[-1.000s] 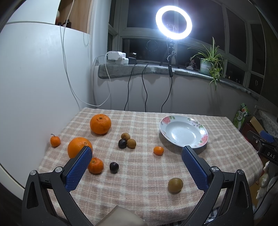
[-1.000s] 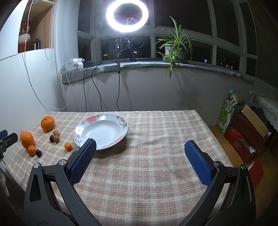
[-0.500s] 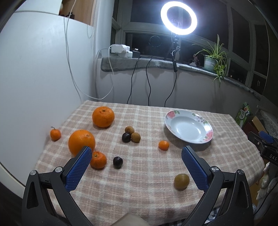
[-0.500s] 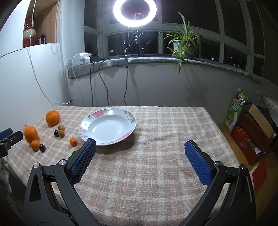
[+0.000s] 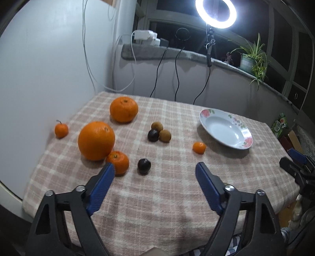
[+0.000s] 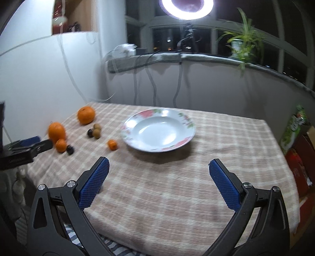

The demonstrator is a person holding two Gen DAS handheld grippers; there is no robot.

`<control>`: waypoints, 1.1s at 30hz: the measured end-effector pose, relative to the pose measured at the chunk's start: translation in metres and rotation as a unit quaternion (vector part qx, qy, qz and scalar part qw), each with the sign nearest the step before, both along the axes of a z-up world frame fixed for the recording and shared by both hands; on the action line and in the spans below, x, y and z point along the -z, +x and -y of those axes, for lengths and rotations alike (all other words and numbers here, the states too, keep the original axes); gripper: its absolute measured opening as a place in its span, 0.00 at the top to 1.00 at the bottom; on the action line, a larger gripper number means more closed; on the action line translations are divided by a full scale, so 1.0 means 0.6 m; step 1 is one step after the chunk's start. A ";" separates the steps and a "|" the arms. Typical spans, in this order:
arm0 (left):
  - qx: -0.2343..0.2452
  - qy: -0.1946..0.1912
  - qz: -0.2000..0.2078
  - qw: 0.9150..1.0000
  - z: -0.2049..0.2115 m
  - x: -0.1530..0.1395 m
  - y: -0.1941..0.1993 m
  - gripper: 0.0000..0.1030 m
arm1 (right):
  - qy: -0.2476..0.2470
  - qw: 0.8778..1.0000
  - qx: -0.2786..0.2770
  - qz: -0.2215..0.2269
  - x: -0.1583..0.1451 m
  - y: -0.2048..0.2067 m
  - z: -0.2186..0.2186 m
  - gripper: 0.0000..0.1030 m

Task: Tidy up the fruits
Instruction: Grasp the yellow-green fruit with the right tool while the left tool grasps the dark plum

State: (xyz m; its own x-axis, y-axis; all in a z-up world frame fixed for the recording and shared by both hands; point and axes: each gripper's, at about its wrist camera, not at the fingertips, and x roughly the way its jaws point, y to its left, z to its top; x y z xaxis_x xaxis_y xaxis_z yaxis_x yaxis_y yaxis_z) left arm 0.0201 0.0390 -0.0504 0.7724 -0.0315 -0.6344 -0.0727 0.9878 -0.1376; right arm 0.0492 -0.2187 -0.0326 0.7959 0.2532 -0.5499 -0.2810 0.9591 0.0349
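Observation:
Fruit lies on the checked tablecloth (image 5: 167, 197): a large orange (image 5: 96, 140), a second orange (image 5: 124, 109), a mandarin (image 5: 118, 162), a stemmed tangerine (image 5: 61, 130), a dark plum (image 5: 144, 166), a trio of two kiwis and a dark fruit (image 5: 159, 132), and a small tangerine (image 5: 199, 147). The flowered plate (image 5: 225, 129) holds nothing. My left gripper (image 5: 154, 167) hovers low over the cloth, jaws closing with nothing between the pads; the plum lies just ahead of the gap. My right gripper (image 6: 159, 162) stands open in front of the plate (image 6: 158, 131).
A white wall (image 5: 49, 69) borders the table's left side. Behind the table a sill carries a power strip (image 5: 145, 37), hanging cables, a ring light (image 5: 215, 11) and a potted plant (image 5: 252, 59). Boxes and a green bag (image 6: 297, 126) stand on the floor at the right.
Both grippers have come forward and lower toward the table. The left jaws have narrowed. The kiwi near the front edge no longer shows in the left wrist view.

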 end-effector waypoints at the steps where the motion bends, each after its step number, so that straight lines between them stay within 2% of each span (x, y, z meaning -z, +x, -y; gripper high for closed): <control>1: 0.002 -0.003 -0.005 1.000 -0.002 0.006 0.003 0.26 | -0.004 1.000 -0.011 -0.003 0.004 0.000 -0.009 0.01; 8: 0.010 -0.025 -0.036 0.999 -0.007 0.042 0.020 0.39 | -0.026 0.995 -0.087 -0.035 0.034 0.008 -0.067 0.10; 14: 0.014 -0.041 -0.050 0.998 -0.015 0.057 0.035 0.50 | -0.033 0.988 -0.134 -0.064 0.055 0.020 -0.099 0.11; 33: 0.007 0.001 -0.069 0.998 -0.015 0.087 0.097 0.64 | -0.015 0.969 -0.206 -0.139 0.099 0.065 -0.149 0.24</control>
